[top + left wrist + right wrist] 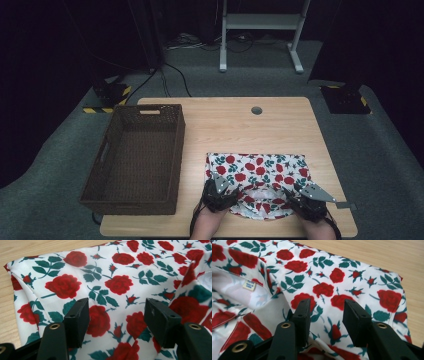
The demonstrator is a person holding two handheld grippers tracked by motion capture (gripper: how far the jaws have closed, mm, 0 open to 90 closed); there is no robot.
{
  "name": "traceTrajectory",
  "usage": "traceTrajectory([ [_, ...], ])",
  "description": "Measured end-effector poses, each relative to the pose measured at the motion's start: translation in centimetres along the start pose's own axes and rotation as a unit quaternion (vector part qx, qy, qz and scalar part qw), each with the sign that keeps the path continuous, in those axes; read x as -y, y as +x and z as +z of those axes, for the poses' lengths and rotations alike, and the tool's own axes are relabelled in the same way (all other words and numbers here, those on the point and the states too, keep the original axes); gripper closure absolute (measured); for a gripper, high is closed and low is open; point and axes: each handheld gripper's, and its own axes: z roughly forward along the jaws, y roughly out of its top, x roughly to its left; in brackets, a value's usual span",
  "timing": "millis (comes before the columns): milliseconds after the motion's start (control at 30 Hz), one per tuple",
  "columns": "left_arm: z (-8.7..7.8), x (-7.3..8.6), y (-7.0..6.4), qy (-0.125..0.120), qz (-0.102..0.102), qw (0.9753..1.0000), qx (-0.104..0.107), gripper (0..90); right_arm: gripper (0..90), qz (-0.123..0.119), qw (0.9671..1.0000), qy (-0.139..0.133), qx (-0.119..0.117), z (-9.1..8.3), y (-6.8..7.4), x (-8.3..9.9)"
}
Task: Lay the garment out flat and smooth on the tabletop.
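Both released, the left claw [116, 315] and right claw [325, 317] hover over the rumpled white rose-print cloth [257, 172].

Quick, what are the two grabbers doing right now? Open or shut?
Left gripper: open, jaws apart just over the rose-print cloth, gripping nothing.
Right gripper: open, jaws apart over the same cloth, gripping nothing.

Rose-print white garment [257, 172], folded flat, table's near right

Both claws, left [226, 188] and right [295, 192], are black with brass-ringed screw holes; the right carries a grey three-cornered plate.
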Motion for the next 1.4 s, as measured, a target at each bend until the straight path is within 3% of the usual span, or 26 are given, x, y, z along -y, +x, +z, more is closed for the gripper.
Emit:
traceTrajectory([
  [433, -1.7, 2.2, -0.5, 0.006, 0.013, 0.9999, 0.005, 32.9, 53.1, -0.004, 0.9999, 0.005, -0.009, -1.7, 0.8, 2.1],
  [600, -2.1, 1.4, -0.5, -0.005, 0.007, 1.0000, 0.004, 31.2, 49.9, 0.008, 0.9999, -0.004, -0.008, -2.1, 0.6, 1.8],
  [733, -1.9, 0.4, -1.1, -0.014, 0.002, 0.9997, 0.020, 28.9, 48.3, 0.014, 0.9997, -0.016, -0.013, -2.1, 0.8, 0.6],
  [900, -1.2, 1.1, -1.9, 0.014, 0.025, 0.9991, 0.030, 28.9, 46.3, 0.017, 0.9991, -0.005, -0.038, -1.4, 1.7, 0.4],
  [1033, -1.0, 1.9, -2.1, 0.040, 0.046, 0.9980, 0.018, 26.3, 45.1, 0.024, 0.9984, 0.013, -0.050, -1.0, 2.3, 1.3],
  [1167, -1.0, 2.0, -2.3, 0.042, 0.065, 0.9969, 0.008, 25.1, 43.6, 0.014, 0.9982, 0.027, -0.052, -0.8, 2.6, 1.7],
  [1400, -0.7, 2.2, -2.0, 0.043, 0.052, 0.9975, 0.019, 23.1, 41.0, 0.028, 0.9969, 0.040, -0.062, -0.4, 2.4, 2.2],
])
